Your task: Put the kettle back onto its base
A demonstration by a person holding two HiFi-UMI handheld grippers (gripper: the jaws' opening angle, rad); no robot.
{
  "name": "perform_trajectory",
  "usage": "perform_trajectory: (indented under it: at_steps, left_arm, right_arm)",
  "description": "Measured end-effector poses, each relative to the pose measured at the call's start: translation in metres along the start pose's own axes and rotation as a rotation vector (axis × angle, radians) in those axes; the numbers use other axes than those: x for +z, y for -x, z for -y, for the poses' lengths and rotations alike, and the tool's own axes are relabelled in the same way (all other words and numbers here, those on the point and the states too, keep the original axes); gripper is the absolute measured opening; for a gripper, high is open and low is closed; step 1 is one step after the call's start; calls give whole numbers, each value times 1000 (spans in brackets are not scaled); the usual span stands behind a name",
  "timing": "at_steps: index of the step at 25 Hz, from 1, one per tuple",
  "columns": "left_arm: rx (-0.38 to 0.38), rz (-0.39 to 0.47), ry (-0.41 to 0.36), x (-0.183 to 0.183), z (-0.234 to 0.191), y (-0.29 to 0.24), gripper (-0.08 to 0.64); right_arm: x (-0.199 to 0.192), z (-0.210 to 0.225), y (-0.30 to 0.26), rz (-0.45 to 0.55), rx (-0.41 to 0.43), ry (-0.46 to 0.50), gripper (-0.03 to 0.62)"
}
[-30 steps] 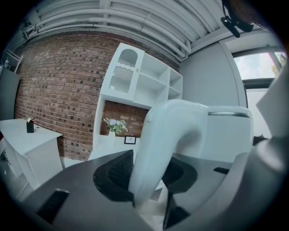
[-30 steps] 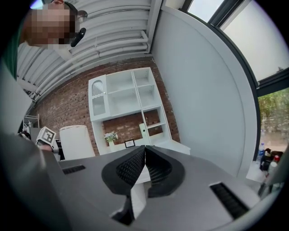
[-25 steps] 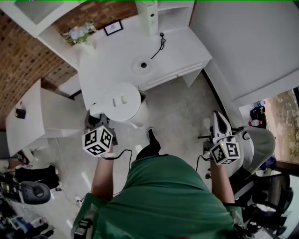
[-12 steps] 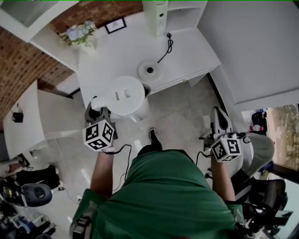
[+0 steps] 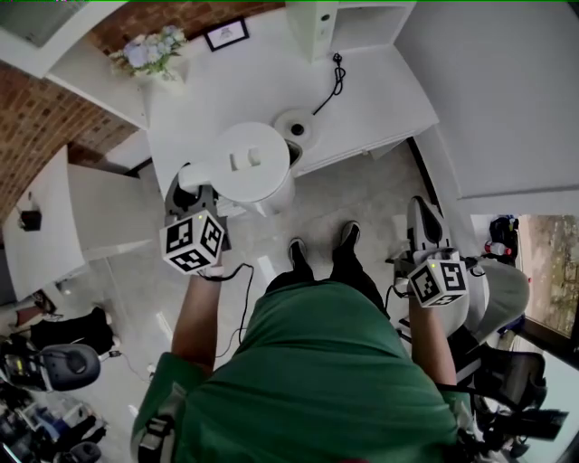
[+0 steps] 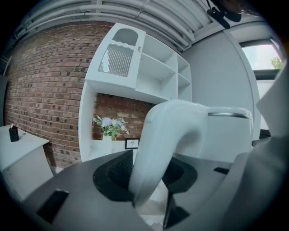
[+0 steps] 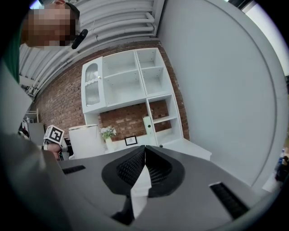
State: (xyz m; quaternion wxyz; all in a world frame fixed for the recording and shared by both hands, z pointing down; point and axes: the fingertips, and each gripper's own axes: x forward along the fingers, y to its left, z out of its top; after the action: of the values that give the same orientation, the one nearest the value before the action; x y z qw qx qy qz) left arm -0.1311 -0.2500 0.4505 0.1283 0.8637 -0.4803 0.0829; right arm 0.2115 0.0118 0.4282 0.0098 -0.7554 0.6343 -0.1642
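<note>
A white kettle (image 5: 249, 167) with a round lid hangs over the front edge of the white counter (image 5: 380, 90). My left gripper (image 5: 193, 192) is shut on its curved white handle (image 6: 158, 144), which fills the gap between the dark pads in the left gripper view. The round white base (image 5: 298, 125) lies on the counter just right of and behind the kettle, partly hidden by it, its black cord (image 5: 333, 77) trailing back. My right gripper (image 5: 425, 222) is held out over the floor to the right, shut and empty, its pads meeting (image 7: 143, 168).
On the counter's back stand a vase of flowers (image 5: 145, 52), a small framed picture (image 5: 226, 34) and a tall white carton (image 5: 317, 23). A low white desk (image 5: 54, 226) is at the left. A grey chair (image 5: 498, 280) stands behind my right hand.
The person has stepped toward the counter. The kettle, held by the left gripper, has moved from over the floor to the counter's edge beside the base. The right gripper moved forward too.
</note>
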Motion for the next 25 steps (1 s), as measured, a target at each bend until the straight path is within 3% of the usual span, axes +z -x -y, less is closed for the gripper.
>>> perform_trajectory:
  at_steps: [5, 11, 25]
  left_arm:
    - [32, -8, -8, 0, 3, -20, 166]
    - [121, 12, 12, 2, 6, -44, 166]
    - [265, 9, 63, -11, 22, -113, 167]
  right_arm:
    - [-2, 13, -34, -21, 42, -16, 21]
    - [13, 39, -86, -42, 123, -13, 21]
    - [43, 89, -196, -114, 265, 49, 21]
